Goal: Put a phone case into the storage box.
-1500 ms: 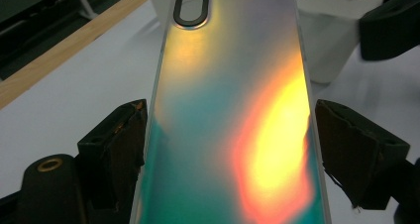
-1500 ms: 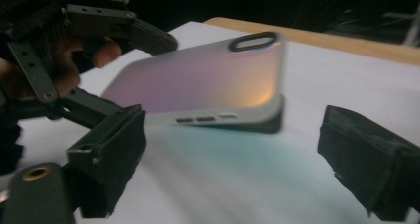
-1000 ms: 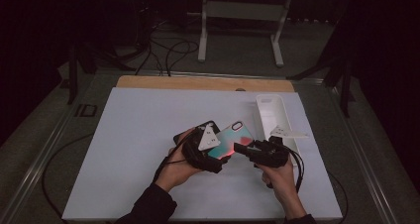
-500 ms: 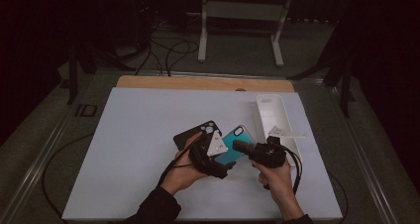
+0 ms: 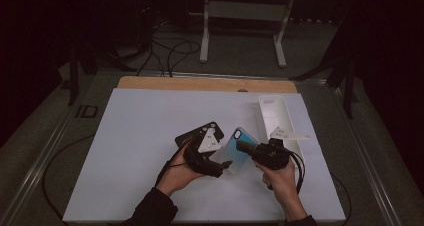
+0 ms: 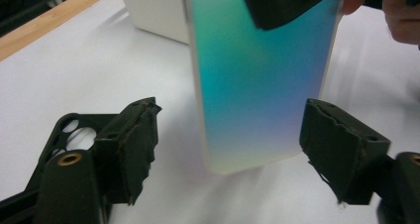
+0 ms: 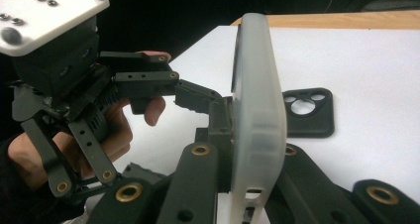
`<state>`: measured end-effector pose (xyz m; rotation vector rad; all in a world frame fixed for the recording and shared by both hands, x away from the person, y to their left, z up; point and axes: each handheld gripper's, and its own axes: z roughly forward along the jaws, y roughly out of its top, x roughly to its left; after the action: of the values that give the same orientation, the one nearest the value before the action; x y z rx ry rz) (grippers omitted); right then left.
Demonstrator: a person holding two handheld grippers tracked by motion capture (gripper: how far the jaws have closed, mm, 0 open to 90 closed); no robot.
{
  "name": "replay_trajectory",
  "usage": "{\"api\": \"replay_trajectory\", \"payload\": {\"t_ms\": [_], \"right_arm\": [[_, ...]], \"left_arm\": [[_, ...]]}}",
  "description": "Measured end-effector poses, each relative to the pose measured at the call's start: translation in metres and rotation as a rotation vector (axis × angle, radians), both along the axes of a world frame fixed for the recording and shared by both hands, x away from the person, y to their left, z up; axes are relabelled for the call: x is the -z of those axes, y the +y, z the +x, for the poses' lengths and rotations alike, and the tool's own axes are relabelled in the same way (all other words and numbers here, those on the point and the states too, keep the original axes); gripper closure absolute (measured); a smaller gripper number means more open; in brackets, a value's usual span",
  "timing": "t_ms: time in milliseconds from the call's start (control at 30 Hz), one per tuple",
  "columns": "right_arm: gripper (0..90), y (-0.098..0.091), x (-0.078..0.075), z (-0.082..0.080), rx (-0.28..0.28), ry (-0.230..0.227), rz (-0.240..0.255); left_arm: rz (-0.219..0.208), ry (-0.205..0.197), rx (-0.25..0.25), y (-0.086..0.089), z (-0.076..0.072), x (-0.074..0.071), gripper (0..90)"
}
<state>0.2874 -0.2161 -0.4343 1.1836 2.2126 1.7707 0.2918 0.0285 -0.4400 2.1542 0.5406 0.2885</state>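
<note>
**Teal phone case clamped on edge between two hand-held grippers**

The right gripper (image 5: 246, 147) is clenched on a translucent teal-to-violet gradient phone case (image 5: 236, 148), held upright above the white table (image 5: 125, 136). The left gripper (image 6: 228, 135) stands released, its pads either side of the case's lower end without touching. A black phone case (image 5: 192, 135) lies flat behind. No writing is legible.
</note>
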Motion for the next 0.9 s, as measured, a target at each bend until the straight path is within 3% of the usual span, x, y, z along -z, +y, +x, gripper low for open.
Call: {"api": "replay_trajectory", "payload": {"t_ms": [567, 900], "right_arm": [[86.4, 0.0, -0.014, 0.001, -0.028, -0.043, -0.017], [86.4, 0.009, -0.022, 0.003, -0.086, -0.076, -0.015]], "left_arm": [[-0.063, 0.042, -0.019, 0.022, 0.0, 0.005, 17.7], [-0.122, 0.042, -0.014, 0.035, -0.003, 0.005, 16.1]]}}
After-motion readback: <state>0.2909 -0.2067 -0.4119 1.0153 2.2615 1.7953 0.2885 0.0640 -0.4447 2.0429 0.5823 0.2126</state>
